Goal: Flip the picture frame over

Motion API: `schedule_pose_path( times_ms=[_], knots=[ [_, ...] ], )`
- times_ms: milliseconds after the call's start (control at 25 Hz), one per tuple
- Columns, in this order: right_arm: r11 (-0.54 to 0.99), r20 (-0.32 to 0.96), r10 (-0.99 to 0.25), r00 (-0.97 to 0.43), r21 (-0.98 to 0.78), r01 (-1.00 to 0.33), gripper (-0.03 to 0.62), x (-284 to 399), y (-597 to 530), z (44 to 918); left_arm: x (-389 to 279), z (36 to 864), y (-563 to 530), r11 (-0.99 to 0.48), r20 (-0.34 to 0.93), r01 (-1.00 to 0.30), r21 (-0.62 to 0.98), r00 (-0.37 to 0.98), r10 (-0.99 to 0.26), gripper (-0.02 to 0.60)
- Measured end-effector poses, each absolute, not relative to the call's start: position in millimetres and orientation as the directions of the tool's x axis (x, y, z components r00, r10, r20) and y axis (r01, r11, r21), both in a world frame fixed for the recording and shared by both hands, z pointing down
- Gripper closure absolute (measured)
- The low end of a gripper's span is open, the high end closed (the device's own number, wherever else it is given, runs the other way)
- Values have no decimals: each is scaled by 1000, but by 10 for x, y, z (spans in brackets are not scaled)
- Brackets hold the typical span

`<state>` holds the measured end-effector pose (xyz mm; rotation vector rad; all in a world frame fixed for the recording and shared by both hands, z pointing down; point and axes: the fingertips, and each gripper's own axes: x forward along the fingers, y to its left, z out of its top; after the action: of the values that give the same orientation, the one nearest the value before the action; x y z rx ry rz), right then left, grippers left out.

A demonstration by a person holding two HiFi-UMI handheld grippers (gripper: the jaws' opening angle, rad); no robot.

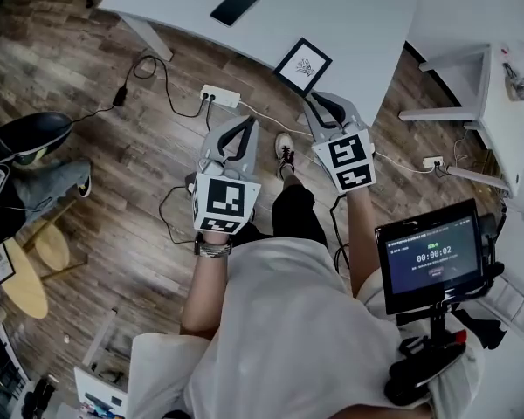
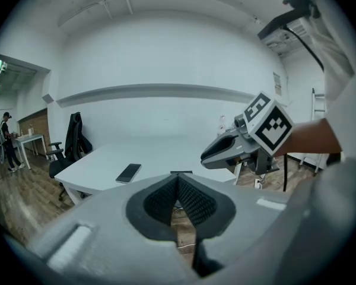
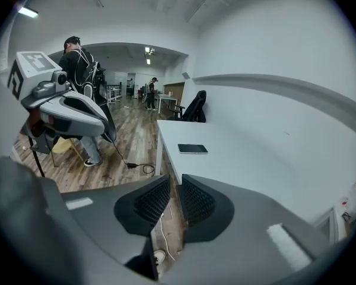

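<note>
Where we find the picture frame (image 1: 302, 65): flat on the white table (image 1: 358, 24), close to its near edge, with a black border and a pale face bearing a dark drawing turned up.
Right gripper (image 1: 313, 101): we point it at the frame. In the head view its tip sits just beside the frame's near corner, and we cannot tell whether they touch. Its jaws stand a narrow slit apart with nothing between them.
Left gripper (image 1: 246, 124): we hold it to the left of the right one, over the wooden floor (image 1: 105, 77), apart from the frame. Its jaw tips are pressed together and pinch nothing.
Phone (image 1: 237, 4): dark and flat on the same table, farther in and to the left, well apart from the frame.
Power strip (image 1: 220, 96): white, on the floor by the table's edge, with cables running from it.
Screen (image 1: 430, 256): lit, on a stand at our right side.
</note>
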<state>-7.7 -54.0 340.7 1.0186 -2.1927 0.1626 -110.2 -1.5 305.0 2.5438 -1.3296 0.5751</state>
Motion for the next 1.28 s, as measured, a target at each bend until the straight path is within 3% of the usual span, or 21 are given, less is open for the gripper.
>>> schedule_pose_path(
  times_ms=[280, 880, 1280],
  knots=[
    [690, 695, -614, -376, 240, -683, 530, 101, -328, 3673, -935, 3186, 241, -534, 461, -844, 50, 494, -737, 578],
    [804, 728, -583, -361, 451, -388, 467, 149, -682, 4762, -842, 4171, -137, -475, 544, -861, 182, 491, -680, 578],
    [723, 653, -691, -310, 621, -301, 422, 257, -677, 4927, -688, 4422, -98, -486, 532, -846, 217, 520, -668, 578]
  ],
)
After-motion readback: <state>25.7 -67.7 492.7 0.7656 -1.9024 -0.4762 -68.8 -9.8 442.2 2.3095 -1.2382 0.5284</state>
